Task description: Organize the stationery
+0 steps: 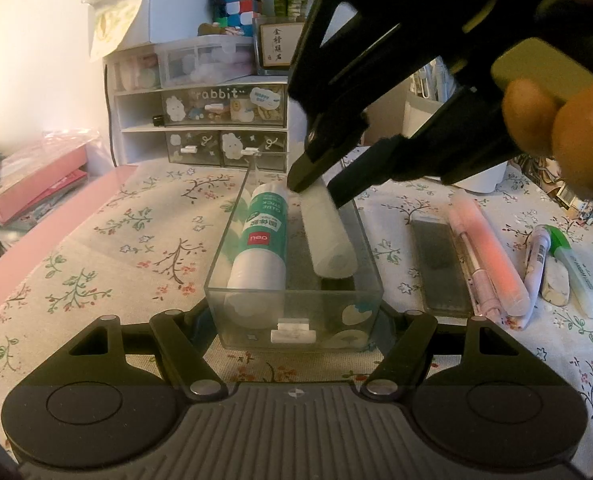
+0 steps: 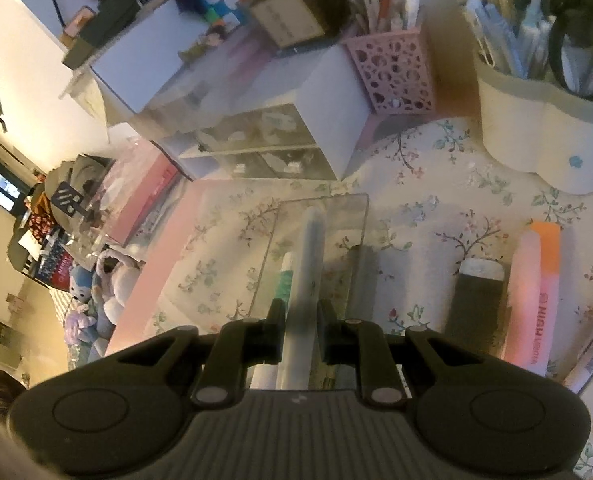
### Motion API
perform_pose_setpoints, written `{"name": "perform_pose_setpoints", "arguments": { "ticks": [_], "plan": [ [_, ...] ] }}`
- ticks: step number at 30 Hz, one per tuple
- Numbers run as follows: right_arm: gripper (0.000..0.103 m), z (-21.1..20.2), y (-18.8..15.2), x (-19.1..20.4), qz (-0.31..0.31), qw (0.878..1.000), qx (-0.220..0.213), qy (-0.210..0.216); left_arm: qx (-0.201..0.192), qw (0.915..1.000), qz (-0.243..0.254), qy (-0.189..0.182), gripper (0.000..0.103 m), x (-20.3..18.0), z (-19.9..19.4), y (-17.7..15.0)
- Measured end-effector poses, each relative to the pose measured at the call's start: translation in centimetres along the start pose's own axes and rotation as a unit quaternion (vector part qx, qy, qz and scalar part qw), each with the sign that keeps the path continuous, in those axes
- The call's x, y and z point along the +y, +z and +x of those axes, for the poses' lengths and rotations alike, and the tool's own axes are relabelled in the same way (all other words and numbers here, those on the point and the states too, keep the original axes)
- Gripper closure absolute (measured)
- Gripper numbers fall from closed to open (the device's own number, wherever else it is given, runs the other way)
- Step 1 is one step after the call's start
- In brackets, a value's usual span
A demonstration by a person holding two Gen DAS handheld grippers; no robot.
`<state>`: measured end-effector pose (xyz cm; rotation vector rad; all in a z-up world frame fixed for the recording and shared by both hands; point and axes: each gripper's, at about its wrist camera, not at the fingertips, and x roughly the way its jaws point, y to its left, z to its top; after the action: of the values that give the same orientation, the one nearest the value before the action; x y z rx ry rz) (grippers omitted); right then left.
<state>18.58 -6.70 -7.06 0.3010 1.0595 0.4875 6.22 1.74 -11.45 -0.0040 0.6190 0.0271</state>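
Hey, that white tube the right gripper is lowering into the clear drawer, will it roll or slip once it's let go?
The white tube is a smooth cylinder, so it would probably roll if pushed sideways. Inside the clear drawer it lies beside the glue stick, which, with the wall, should stop it quickly. Its plain surface looks somewhat slippery; the right gripper holds only one end, so it may pivot.

"GLUE STICK" and the brand "deli" are read upside down on the glue stick (image 1: 258, 240) lying in the clear box (image 1: 296, 322). Behind the box, "rabbit" is printed on a drawer (image 1: 224, 102) (a small sticker beside it cannot be read). Right of the box, "HIGHLIGHTER" is partly seen on the pink marker (image 2: 534, 304).
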Motion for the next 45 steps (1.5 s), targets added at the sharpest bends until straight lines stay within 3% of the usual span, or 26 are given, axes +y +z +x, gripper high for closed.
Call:
{"name": "perform_pose_setpoints", "arguments": {
  "ticks": [6,14,21,28,33,39,45],
  "plan": [
    [0.098,0.5,-0.4,0.1,-0.006,1.0,0.02,-0.006,0.0,1.0,0.001,-0.002,0.031,-0.1,0.0,0.0],
    [0.098,-3.3,-0.2,-2.5,0.031,0.999,-0.033,0.007,0.0,1.0,0.001,-0.002,0.031,-0.1,0.0,0.0],
    [0.098,-6.0,-0.6,-7.5,0.09,0.993,-0.07,-0.042,0.0,1.0,0.001,-0.002,0.031,-0.1,0.0,0.0],
    [0.097,-5.3,-2.0,-9.4,0.101,0.991,-0.055,-0.069,0.0,1.0,0.001,-0.002,0.031,-0.1,0.0,0.0],
    [0.097,-5.5,-2.2,-8.8,0.07,0.992,-0.053,-0.094,0.0,1.0,0.001,-0.002,0.031,-0.1,0.0,0.0],
    [0.097,-3.9,-2.3,-8.1,0.038,0.991,-0.02,-0.123,0.0,1.0,0.001,-0.002,0.031,-0.1,0.0,0.0],
    [0.099,-3.9,-2.4,-8.3,0.037,0.992,-0.026,-0.122,0.0,1.0,0.001,-0.002,0.031,-0.1,0.0,0.0]
  ]
}}
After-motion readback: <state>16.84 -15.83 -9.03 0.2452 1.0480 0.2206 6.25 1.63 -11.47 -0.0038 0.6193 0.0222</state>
